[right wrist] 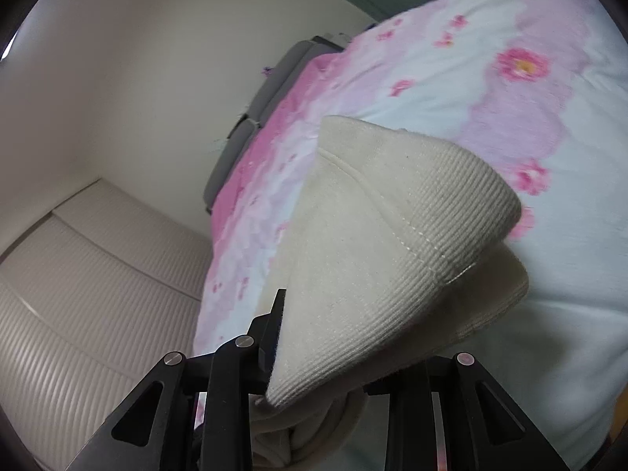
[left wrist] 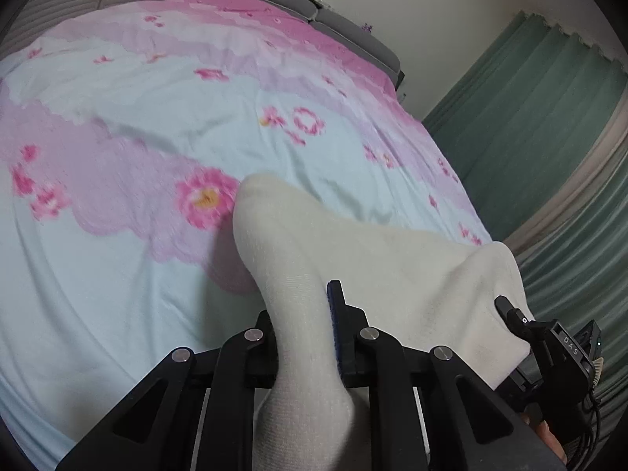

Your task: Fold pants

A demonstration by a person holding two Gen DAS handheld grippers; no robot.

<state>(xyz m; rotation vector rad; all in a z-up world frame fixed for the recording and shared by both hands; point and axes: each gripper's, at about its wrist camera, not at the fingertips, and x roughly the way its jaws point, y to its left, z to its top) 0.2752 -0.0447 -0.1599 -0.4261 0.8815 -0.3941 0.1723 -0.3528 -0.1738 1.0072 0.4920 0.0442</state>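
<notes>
The cream-white pants [left wrist: 298, 274] hang lifted above the bed. In the left wrist view my left gripper [left wrist: 306, 325] is shut on a bunched edge of the fabric, which runs between its fingers and stretches right to my right gripper [left wrist: 510, 314], also shut on the cloth. In the right wrist view my right gripper [right wrist: 314, 333] is shut on the pants [right wrist: 392, 235] at a ribbed band with a stitched seam; the cloth drapes over and hides its right finger. More folds hang below the fingers.
The bed [left wrist: 117, 314] has a light blue and pink flowered cover, also in the right wrist view [right wrist: 549, 157]. A grey headboard [left wrist: 345, 27] stands against a cream wall. Green curtains [left wrist: 549, 117] hang at the right. A ribbed beige panel [right wrist: 78, 314] stands beside the bed.
</notes>
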